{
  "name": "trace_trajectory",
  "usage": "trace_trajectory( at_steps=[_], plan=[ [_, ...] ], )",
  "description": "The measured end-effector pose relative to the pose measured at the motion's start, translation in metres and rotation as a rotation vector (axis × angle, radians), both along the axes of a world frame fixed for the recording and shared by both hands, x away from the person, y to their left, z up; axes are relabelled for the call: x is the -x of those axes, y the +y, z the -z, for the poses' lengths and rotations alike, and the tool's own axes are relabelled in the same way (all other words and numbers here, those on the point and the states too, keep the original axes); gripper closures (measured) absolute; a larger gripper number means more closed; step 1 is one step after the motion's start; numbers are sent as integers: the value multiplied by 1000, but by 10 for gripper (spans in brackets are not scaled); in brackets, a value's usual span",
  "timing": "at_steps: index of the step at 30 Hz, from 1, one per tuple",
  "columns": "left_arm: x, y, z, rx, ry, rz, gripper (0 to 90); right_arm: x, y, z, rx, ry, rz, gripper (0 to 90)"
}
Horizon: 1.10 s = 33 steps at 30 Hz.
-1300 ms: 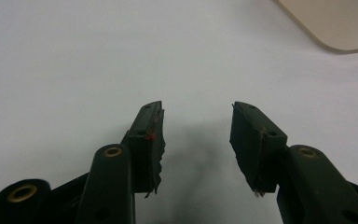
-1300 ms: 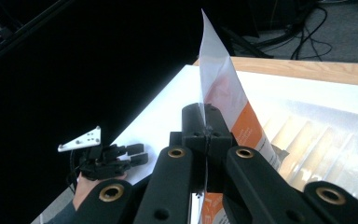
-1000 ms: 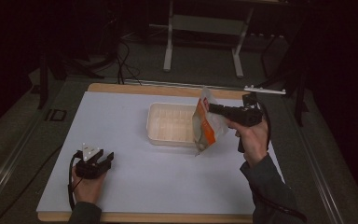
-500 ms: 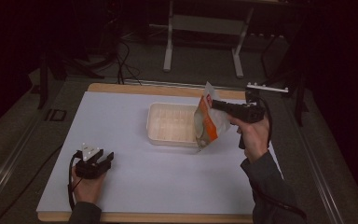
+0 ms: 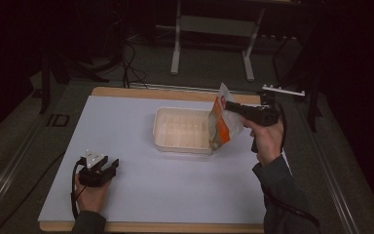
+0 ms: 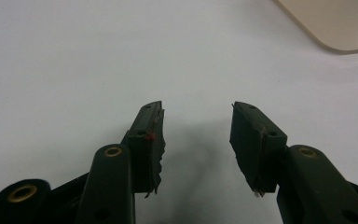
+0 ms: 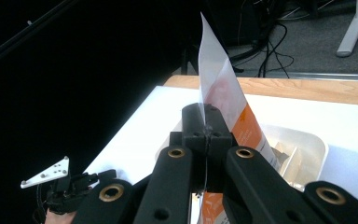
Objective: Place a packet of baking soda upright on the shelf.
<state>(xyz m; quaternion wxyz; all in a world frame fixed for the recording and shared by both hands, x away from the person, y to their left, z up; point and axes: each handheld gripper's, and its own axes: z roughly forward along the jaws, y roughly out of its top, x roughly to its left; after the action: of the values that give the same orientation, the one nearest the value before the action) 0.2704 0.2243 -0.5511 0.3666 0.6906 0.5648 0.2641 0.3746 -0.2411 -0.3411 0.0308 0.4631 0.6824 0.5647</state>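
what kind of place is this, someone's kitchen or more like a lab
Most likely a lab or recording workspace, not a kitchen: a white mat on a wooden table in a dark room, cables across the floor, metal stand legs behind, and a person working a tool in each hand.

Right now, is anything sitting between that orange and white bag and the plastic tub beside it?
Nothing visible is. The right gripper is shut on the bag, which hangs at the right edge of the tub, its lower end at the rim. The left gripper rests open on the white mat, well away.
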Motion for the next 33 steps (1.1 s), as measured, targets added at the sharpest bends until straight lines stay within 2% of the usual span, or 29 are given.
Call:
trace_trajectory(
  at_steps=[9,23,33],
  plan=[
    [0,0,0,0,-1,0,538,-4,-1,-1,12,-15,21,900],
    [0,0,0,0,-1,0,538,-12,-8,0,-12,-28,67,900],
    [0,0,0,1,-1,0,538,-19,-6,0,-4,-31,90,900]
  ],
)
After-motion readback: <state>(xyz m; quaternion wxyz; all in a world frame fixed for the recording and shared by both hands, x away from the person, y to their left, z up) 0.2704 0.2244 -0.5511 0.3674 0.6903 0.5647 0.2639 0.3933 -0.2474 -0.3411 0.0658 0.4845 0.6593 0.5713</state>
